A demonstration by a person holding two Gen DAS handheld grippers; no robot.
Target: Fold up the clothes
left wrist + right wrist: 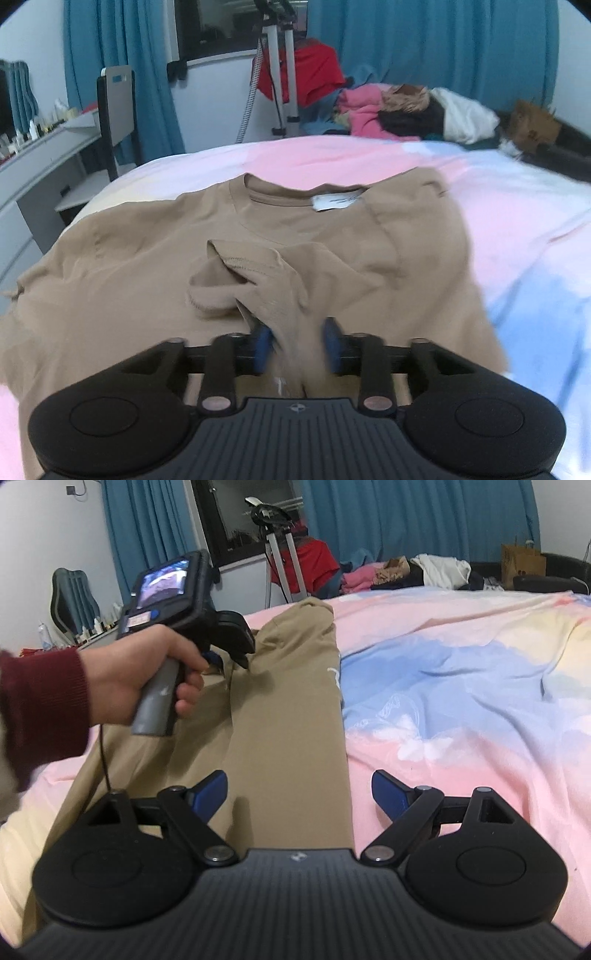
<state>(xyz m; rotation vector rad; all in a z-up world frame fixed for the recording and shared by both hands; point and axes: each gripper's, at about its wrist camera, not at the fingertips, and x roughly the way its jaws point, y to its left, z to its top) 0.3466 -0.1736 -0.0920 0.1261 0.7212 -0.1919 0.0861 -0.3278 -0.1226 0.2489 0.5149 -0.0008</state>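
My left claw (297, 345) is hanging over the tan T-shirt (147, 266), its blue pads (263, 347) partly spread, with a bunched, stitched sleeve between them but not visibly squeezed. The soft, matte shirt is lying collar-away on the bed (517, 229), whose smooth cover is showing blotches of pink, blue and white. My right claw (300, 794) is gaping wide and empty, straddling the shirt's straight folded edge.
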